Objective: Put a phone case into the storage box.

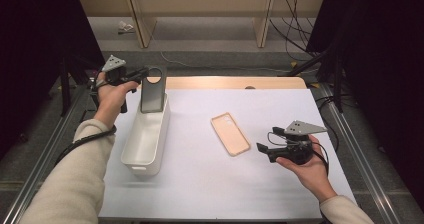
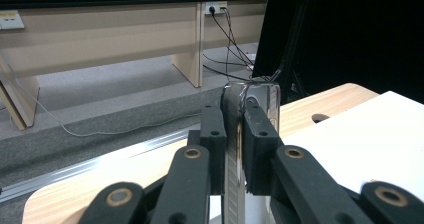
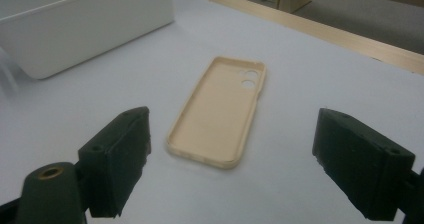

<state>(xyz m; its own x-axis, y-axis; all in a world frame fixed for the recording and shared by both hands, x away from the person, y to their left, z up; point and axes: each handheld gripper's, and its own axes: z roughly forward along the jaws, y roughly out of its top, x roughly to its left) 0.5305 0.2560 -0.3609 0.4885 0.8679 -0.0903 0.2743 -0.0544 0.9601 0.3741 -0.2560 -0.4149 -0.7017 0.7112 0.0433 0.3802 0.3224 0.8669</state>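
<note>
A dark grey phone case [image 1: 152, 90] hangs upright over the far end of the white bin [image 1: 142, 149], its lower end inside the bin's rim. My left gripper [image 1: 144, 73] is shut on its top edge; in the left gripper view the case [image 2: 252, 101] stands edge-on between the two pads [image 2: 214, 134]. A beige phone case [image 1: 230, 133] lies open side up on the white mat. My right gripper [image 1: 264, 149] rests to its right, jaws open and empty. In the right gripper view the beige case [image 3: 217, 111] lies ahead between the open jaws, apart from them.
The white mat [image 1: 210, 184] covers a wooden table whose bare strip [image 1: 235, 82] runs along the far edge. Metal rails [image 1: 367, 169] flank both sides. Beyond the table are desk legs and loose cables [image 1: 295, 24] on the floor.
</note>
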